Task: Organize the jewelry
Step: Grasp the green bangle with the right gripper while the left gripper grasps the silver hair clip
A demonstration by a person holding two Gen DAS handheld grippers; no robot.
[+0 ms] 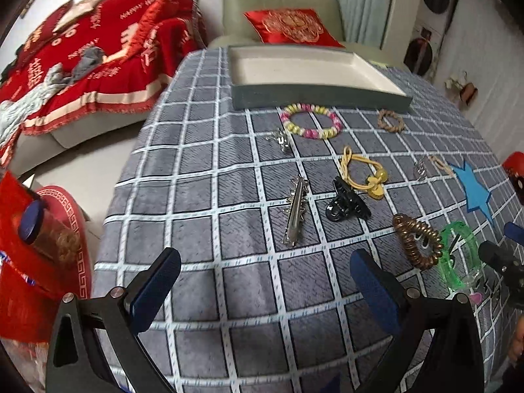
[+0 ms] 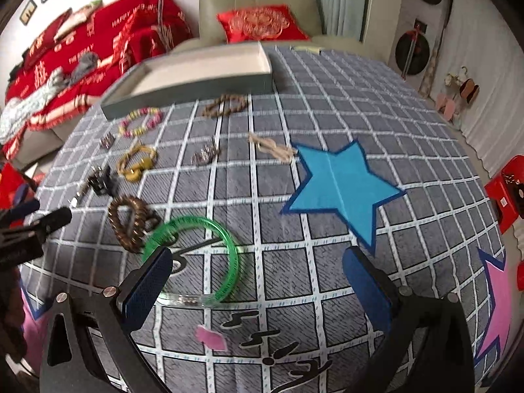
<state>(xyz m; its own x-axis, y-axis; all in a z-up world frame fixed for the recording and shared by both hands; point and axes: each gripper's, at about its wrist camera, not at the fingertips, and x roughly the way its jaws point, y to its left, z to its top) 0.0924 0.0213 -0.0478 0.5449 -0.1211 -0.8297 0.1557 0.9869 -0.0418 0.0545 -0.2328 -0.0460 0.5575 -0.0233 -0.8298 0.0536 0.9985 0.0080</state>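
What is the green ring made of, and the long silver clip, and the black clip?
The green bangle looks like clear plastic: you can see the cloth through it, and it glints. The long silver clip seems to be shiny metal, bright and mirror-like. The black claw clip looks like glossy hard plastic, with light spots on its curves. I can't be fully sure from pictures alone.

White lettering is showing on the red blanket (image 2: 98, 42) draped over the sofa; "HAPPY" is reading fairly clearly, the following word is perhaps "WEDDING", and the remaining print is blurring out.
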